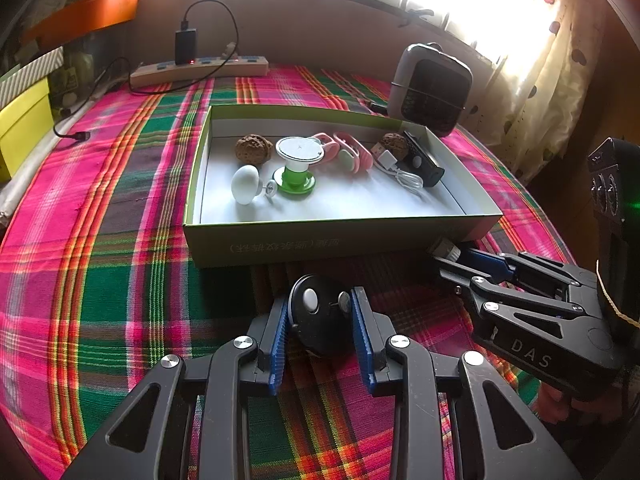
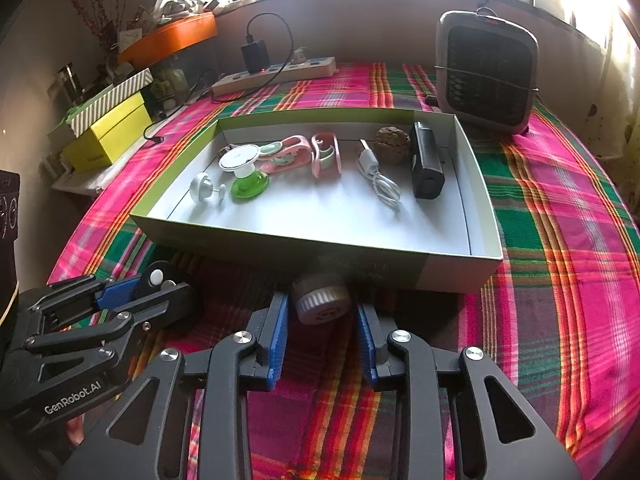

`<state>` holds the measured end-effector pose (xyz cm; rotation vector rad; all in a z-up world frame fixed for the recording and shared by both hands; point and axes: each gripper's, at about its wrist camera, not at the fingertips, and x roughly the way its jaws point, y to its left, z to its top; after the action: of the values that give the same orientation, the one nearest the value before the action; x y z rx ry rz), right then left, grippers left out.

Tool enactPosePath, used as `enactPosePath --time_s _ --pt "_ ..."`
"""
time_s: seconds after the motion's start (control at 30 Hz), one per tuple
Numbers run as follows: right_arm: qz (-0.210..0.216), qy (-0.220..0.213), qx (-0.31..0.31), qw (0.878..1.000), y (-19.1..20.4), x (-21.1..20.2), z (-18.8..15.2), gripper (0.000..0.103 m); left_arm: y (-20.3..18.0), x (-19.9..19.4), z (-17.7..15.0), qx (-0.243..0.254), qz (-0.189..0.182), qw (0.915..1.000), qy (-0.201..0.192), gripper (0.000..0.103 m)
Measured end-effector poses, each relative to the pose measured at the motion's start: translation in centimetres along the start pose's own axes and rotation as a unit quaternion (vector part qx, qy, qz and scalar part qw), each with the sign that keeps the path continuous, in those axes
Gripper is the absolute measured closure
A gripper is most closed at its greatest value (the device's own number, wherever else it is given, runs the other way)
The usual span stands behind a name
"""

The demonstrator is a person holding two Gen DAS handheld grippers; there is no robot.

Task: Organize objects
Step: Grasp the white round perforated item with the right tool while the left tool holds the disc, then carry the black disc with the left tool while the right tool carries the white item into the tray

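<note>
Nearest, the left gripper [image 1: 319, 322] has its blue pads against both sides of a round black hook [image 1: 316, 316] with a white button on its face — clamped on it, low over the plaid tablecloth [image 1: 120, 280]. Beside it the right gripper [image 2: 323, 322] holds its jaws around a grey ribbed cap [image 2: 320, 304]; the cap sits between the tips with a sliver of gap on each side, so the pads look apart from it, not pressing. Both tongs point at the near wall of a shallow green box [image 2: 280, 246], just beyond their tips. Inside the box lie a white hook [image 1: 246, 189], a green-based suction hook [image 1: 298, 164], pink clips [image 1: 348, 152], a white cable [image 1: 400, 168], two walnuts and a black device [image 2: 427, 164]. Farther back stand a small heater [image 2: 488, 72] and a power strip [image 1: 200, 70] — both on the cloth, well apart from the box.
</note>
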<state>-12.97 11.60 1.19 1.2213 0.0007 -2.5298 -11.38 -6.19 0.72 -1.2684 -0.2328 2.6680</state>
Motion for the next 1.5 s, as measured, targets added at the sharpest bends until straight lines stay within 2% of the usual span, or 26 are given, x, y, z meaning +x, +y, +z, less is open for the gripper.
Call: enactPosePath --time_s 0.6,1.03,1.5 --pt "-0.001 -0.004 0.000 1.000 -0.1 -0.4 -0.2 0.072 0.0 -0.2 0.1 0.003 0.006 1.0000 -0.001 0.076" --pt "0.006 -0.018 -0.005 1.000 0.2 -1.9 -0.1 0.072 -0.5 -1.6 0.4 0.011 0.005 0.9998 -0.017 0.076" --pt "0.008 -0.045 -0.006 0.999 0.1 -3.9 1.1 0.072 -1.6 -2.8 2.3 0.026 -0.004 0.9990 -0.036 0.076"
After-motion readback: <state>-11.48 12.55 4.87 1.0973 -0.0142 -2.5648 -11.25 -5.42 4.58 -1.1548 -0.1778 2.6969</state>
